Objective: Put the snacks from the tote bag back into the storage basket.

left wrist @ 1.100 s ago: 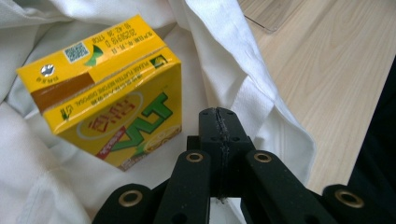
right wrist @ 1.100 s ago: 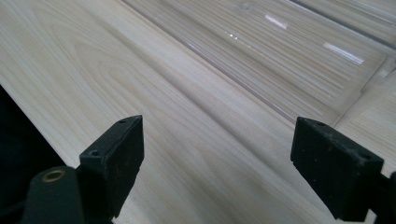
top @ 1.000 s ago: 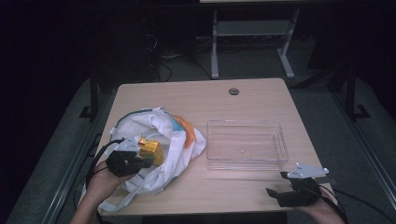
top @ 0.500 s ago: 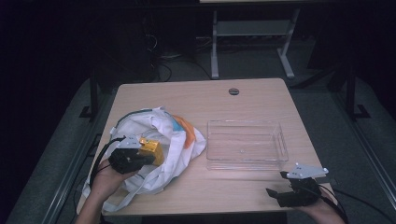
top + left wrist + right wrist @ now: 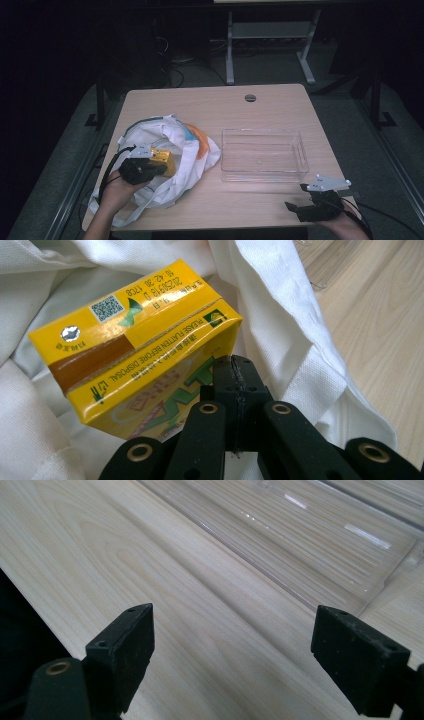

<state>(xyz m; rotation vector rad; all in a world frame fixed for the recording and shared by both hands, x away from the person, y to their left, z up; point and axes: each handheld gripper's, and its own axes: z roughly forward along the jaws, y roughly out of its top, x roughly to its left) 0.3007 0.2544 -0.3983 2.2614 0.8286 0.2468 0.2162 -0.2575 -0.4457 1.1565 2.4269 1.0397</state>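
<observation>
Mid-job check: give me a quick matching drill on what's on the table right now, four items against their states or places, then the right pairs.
Items:
1. yellow carton
2. clear tray
3. right claw
4. white bag

States or places:
A. open, above bare wood at the near right edge
B. empty, on the table's right half
C. crumpled on the table's left side
D. gripped by the left claw, over the bag

Pairs: 1-D, 2-B, 3-A, 4-C
</observation>
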